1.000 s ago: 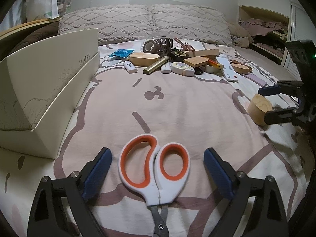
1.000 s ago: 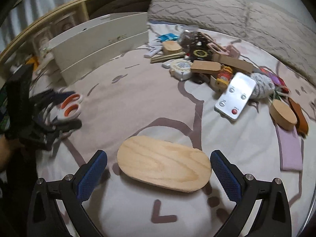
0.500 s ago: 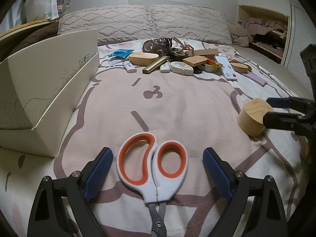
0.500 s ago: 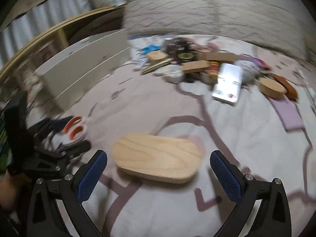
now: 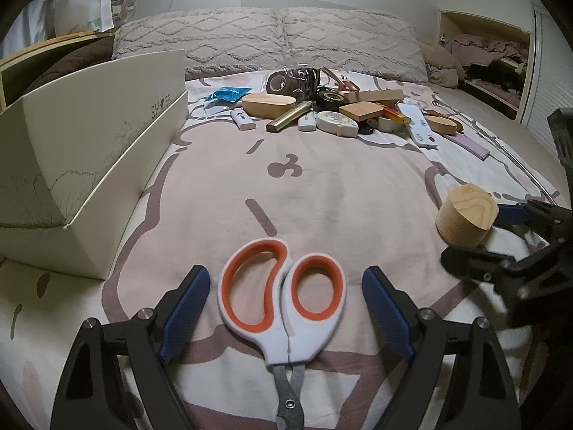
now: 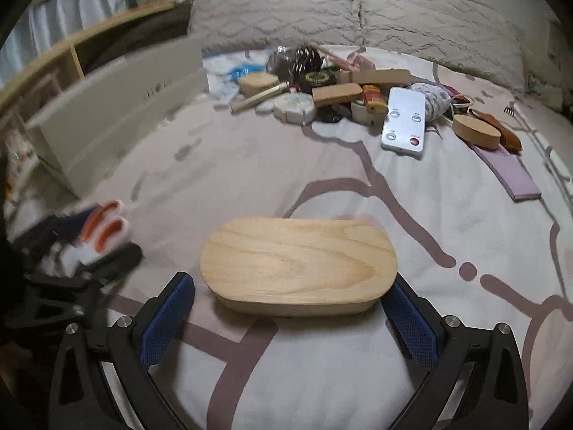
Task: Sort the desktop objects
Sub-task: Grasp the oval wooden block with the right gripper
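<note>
Orange-and-white scissors (image 5: 283, 308) flat on the pink bedspread (image 5: 322, 186), handles sitting between the blue pads of the left tool (image 5: 286, 308) — pads closing in but clear of the handles on both sides. Oval wooden block (image 6: 299, 263) lying on the bed between the pads of the right tool (image 6: 286, 317), right pad looking pressed to its end, left pad a sliver off — can't tell if actually gripped. Pile of clutter (image 5: 340, 107) up near the pillows (image 5: 268, 43), white remote (image 6: 404, 122) included. Cream shoebox (image 5: 89, 150) off to the left.
</note>
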`<action>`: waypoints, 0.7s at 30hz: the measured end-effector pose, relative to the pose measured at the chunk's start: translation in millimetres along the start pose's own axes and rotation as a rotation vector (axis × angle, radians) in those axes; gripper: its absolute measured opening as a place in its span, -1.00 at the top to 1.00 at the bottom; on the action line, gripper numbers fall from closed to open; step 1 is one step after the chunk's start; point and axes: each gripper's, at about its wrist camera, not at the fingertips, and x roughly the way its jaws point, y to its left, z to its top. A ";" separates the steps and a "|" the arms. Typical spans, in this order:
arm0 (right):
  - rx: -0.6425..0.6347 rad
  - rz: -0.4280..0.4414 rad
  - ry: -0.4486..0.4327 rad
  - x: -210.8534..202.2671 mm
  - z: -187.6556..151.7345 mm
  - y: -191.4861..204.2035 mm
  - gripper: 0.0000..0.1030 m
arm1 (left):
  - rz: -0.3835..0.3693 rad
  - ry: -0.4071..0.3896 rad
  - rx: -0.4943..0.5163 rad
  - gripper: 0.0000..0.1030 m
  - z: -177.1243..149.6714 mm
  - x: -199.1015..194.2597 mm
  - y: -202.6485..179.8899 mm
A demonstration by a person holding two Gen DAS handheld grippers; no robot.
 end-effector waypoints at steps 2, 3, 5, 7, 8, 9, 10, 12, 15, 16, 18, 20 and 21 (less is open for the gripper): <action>0.009 0.008 0.001 0.6 -1.1 -3.7 -1.00 | -0.002 0.010 -0.003 -0.70 0.4 0.6 0.6; 0.013 0.013 0.008 2.5 -0.4 -5.2 -1.00 | -0.002 0.014 -0.002 -0.70 0.6 1.0 0.4; 0.018 0.016 0.012 5.8 0.0 -6.6 -1.00 | 0.002 0.021 0.003 -0.71 0.3 1.9 -0.4; 0.014 0.007 0.015 7.1 0.4 -5.1 -1.00 | 0.004 0.023 0.002 -0.72 0.2 2.2 -0.7; 0.010 0.000 0.016 7.6 0.3 -3.9 -1.00 | 0.003 0.023 0.001 -0.73 0.2 2.2 -0.8; 0.007 -0.004 0.017 7.5 -0.1 -3.0 -1.00 | 0.001 0.024 0.003 -0.74 0.3 2.2 -1.0; 0.005 -0.007 0.017 7.9 0.0 -2.3 -1.00 | -0.002 0.024 0.003 -0.76 0.2 2.2 -0.9; 0.009 -0.003 0.023 10.3 1.8 -2.8 -1.00 | -0.008 0.025 0.003 -0.80 0.1 2.5 -0.9; 0.027 0.016 0.030 12.9 5.8 -6.9 -1.00 | -0.010 0.022 0.002 -0.84 -0.4 2.7 -1.2; 0.032 0.021 0.030 13.4 6.7 -8.2 -1.00 | -0.009 0.021 0.001 -0.85 -0.4 2.9 -1.4; 0.039 0.027 0.027 13.4 6.5 -9.5 -1.00 | -0.007 0.017 0.002 -0.86 -0.8 3.0 -1.9; 0.039 0.025 0.019 12.8 5.4 -9.0 -1.00 | -0.008 0.015 0.002 -0.87 -1.1 2.9 -2.1; 0.042 0.026 0.019 12.7 5.1 -9.2 -1.00 | -0.008 0.016 0.003 -0.88 -0.9 3.1 -2.0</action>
